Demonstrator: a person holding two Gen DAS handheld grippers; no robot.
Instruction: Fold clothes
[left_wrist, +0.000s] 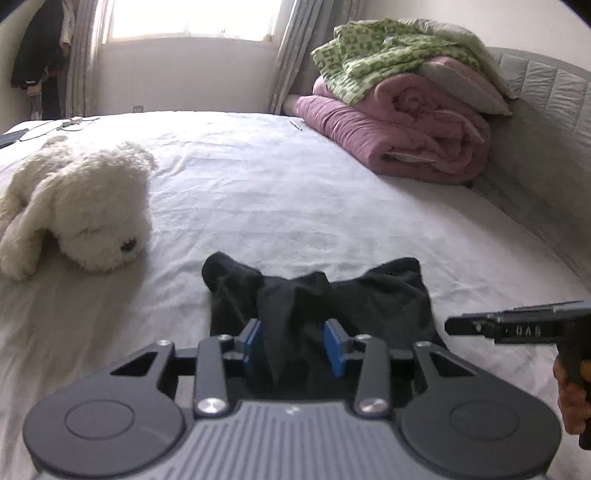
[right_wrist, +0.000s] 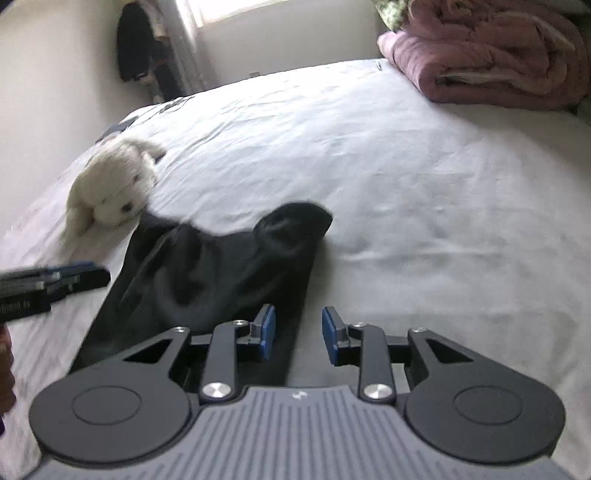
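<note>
A crumpled black garment (left_wrist: 317, 299) is left bunched on the white bedsheet (left_wrist: 295, 177) between the left gripper's (left_wrist: 295, 345) spread jaws, apparently released, while the right gripper (right_wrist: 298, 334) is held parted and empty beside its edge.

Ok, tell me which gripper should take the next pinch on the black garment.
Probably left. The left gripper already straddles a raised ridge of the black garment, fingers apart. The right gripper is open, mostly over bare sheet at the garment's edge.

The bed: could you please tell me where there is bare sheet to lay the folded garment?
The widest bare sheet lies beyond the black garment, between the white plush dog and the pink quilt. More lies to the garment's right in the right wrist view. The near left, beside the dog, is crowded.
</note>
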